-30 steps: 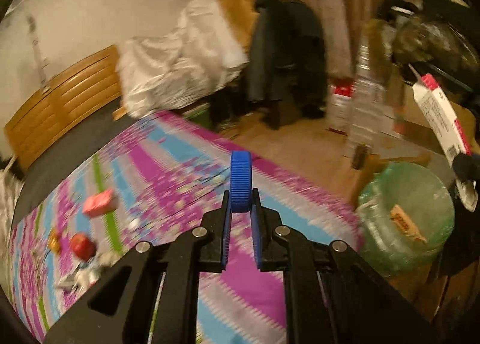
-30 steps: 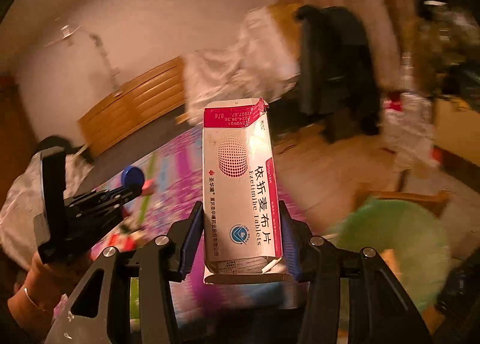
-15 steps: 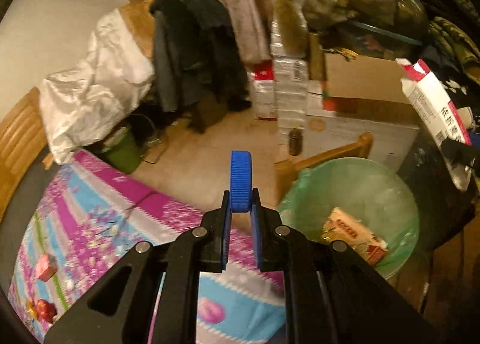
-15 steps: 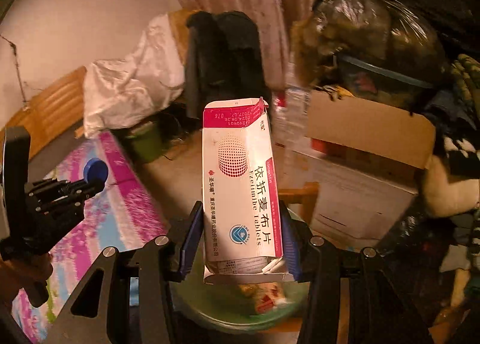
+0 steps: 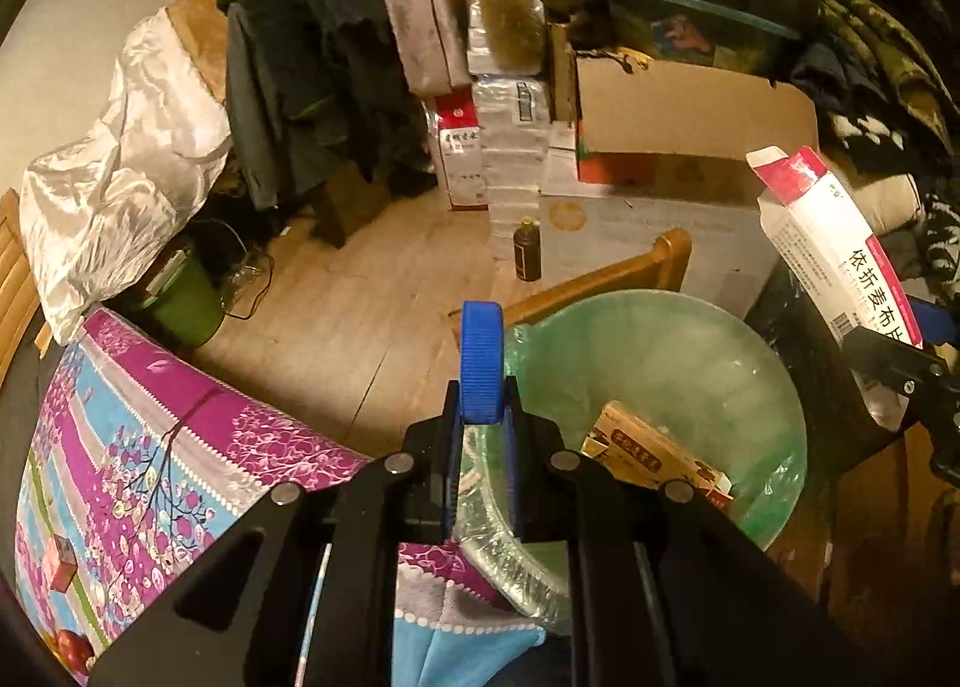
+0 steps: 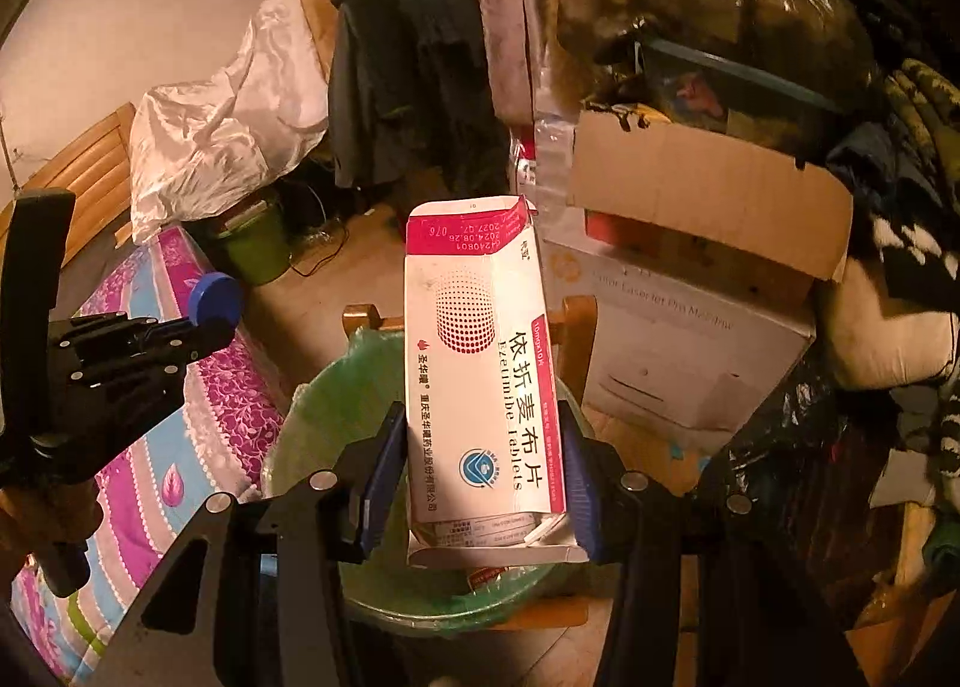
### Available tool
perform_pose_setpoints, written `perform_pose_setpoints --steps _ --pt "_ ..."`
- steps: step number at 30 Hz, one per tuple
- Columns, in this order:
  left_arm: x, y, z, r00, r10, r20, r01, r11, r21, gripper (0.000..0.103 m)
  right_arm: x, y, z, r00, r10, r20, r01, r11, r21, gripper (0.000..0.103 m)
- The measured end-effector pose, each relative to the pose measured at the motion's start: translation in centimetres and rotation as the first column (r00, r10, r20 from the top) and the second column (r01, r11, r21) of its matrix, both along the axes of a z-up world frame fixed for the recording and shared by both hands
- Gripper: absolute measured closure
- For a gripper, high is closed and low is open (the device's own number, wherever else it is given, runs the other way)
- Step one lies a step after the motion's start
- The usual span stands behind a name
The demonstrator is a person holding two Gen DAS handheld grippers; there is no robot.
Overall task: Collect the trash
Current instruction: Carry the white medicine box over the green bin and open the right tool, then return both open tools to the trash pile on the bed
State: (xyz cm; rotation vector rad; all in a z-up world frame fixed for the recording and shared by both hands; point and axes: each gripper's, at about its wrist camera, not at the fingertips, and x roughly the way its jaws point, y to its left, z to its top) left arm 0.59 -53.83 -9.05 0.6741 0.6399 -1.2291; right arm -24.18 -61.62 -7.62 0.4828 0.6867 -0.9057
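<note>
— Where are you and what room is there?

— My left gripper (image 5: 482,405) pinches one blue bottle cap (image 5: 481,369) at the near rim of the green-lined trash bin (image 5: 654,339), lower centre; open bin mouth lies to the right, the bed's purple cover (image 5: 180,447) lower left. My right gripper (image 6: 483,465) clamps one tablet box (image 6: 480,363) above the bin.

— Counts?

— One cap, one tablet box, one carton (image 5: 654,456) lying inside.
</note>
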Motion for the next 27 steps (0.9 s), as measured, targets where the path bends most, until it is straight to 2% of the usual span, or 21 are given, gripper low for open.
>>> perform_pose_setpoints --steps 5,11,12,13,14,15,16,20,27 --pt "-0.5 -0.6 -0.4 0.999 -0.038 -0.029 0.039 0.999 0.015 0.092 -0.2 -0.3 -0.2 1.0 -0.01 0.009 0.01 1.0 0.019 0.054" --pt "-1.9 -1.2 0.1 0.987 -0.136 -0.086 0.136 0.991 -0.011 0.091 -0.8 -0.7 -0.4 0.998 -0.024 0.049 0.021 0.998 0.052 0.053" --pt "-2.0 -1.4 0.0 0.98 -0.167 -0.111 0.166 0.986 -0.014 0.088 -0.7 -0.8 -0.7 0.998 -0.015 0.066 0.011 0.998 0.062 0.05" --pt "-2.1 -1.6 -0.3 0.976 -0.181 -0.122 0.181 0.983 -0.009 0.072 -0.8 -1.0 -1.0 0.997 -0.008 0.077 0.002 0.997 0.071 0.049" --pt "-2.0 -1.7 -0.4 0.976 -0.182 -0.121 0.182 0.983 -0.011 0.051 -0.7 -1.4 -1.3 0.997 -0.004 0.082 -0.003 0.996 0.085 0.045" --pt "-1.9 -1.7 -0.5 0.975 -0.184 -0.12 0.183 0.983 -0.02 0.043 -0.5 -1.7 -1.8 0.997 -0.019 0.072 0.012 0.995 0.095 0.041" --pt "-1.9 -1.6 -0.5 0.975 -0.186 -0.122 0.184 0.983 -0.028 0.04 -0.6 -1.8 -2.0 0.997 -0.024 0.076 0.016 0.995 0.098 0.041" --pt "-1.5 -1.5 -0.5 0.978 -0.175 -0.113 0.173 0.985 -0.028 0.04 -1.2 -2.1 -2.4 0.992 -0.043 0.117 0.028 0.992 0.123 0.041" --pt "-1.0 -0.8 -0.6 0.985 -0.133 -0.107 0.132 0.991 -0.022 0.04 -1.4 -2.1 -2.1 0.991 -0.048 0.127 0.033 0.992 0.118 0.042"
